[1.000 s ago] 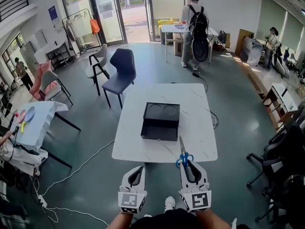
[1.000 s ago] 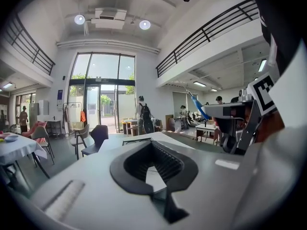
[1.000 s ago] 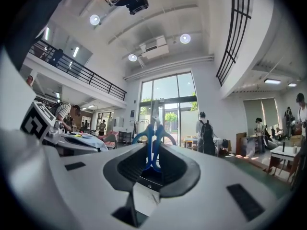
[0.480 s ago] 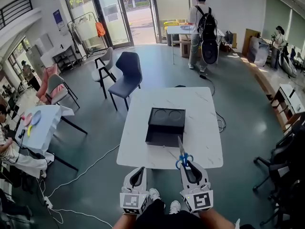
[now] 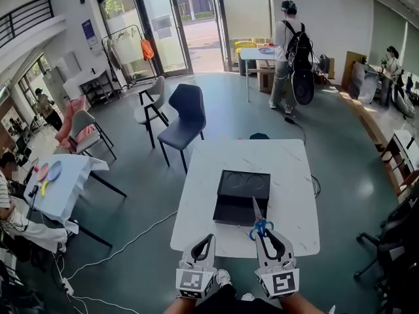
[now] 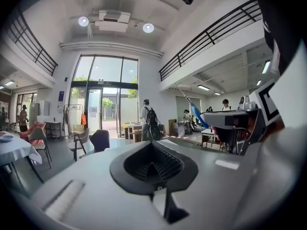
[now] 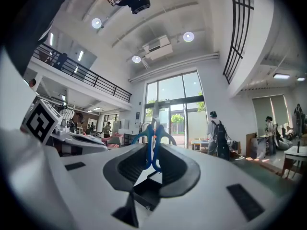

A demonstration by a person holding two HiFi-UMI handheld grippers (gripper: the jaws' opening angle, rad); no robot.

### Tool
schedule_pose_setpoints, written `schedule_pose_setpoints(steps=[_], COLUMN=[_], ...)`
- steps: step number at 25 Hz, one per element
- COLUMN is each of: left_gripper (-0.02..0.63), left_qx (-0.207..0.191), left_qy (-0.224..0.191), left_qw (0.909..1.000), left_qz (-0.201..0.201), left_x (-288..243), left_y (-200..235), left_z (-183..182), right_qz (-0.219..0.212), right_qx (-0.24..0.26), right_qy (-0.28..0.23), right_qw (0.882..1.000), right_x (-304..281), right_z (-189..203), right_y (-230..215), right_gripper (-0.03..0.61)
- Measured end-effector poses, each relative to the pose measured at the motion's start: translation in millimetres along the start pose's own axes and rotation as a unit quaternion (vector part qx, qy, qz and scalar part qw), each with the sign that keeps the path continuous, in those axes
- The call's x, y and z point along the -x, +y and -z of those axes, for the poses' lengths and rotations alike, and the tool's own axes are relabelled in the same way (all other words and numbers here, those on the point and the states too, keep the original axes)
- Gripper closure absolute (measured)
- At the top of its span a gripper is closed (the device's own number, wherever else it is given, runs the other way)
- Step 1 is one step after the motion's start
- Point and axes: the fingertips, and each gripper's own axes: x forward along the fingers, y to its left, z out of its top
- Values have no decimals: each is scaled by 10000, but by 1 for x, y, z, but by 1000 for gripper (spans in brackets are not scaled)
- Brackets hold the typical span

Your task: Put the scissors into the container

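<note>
**Operator:** How far along is this standing?

**Inspector:** You are gripping the scissors [image 5: 260,224] by their blue handles in the right gripper [image 5: 262,231]; its jaws are clamping narrowly on them, with the blades pointing forward toward the container [image 5: 233,215]; I am judging the pick-up complete.

**Operator:** And the other side?

**Inspector:** Your left gripper [image 5: 205,241] is hanging beside the right one; its jaws are resting together with nothing between them; it is taking no part.

**Operator:** What is outstanding?

**Inspector:** The container is sitting open on the table [image 5: 291,169], showing nothing inside; the scissors are hovering at the table's near edge, not yet over the opening; you are facing the whole placing, namely carrying forward, lowering and releasing.
</note>
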Motion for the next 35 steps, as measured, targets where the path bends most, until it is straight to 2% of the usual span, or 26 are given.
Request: schedule_pose_setpoints(steps=[11,17,20,26,30,35], left_gripper=[606,606,606,606,606,606], left_qx=[-12,-23,-18,-34,30,90], left_qy=[77,-32,-86,66,100,133], left_qw=[9997,9990,9985,9978,9978,9983], left_qz=[250,447,542,653,653,567], left_x=[-55,-75,-90,-118,-133,-150], left_y=[53,76,83,83,83,87], left_z=[6,5,0,9,13,18], right_qz=[103,270,335,509,379,212], right_qx=[-113,36,-12,-68,52,-148], right_qy=[228,231,243,516,620,734], right_qw=[9996,9994,9991,9973,9973,9970], right_x=[-79,-104,-113,-120,-129,-140], right_z=[18,19,21,35,42,51], right_y=[-8,-6,-12,-37,-50,-57], right_gripper=[497,497,497,497,497,497])
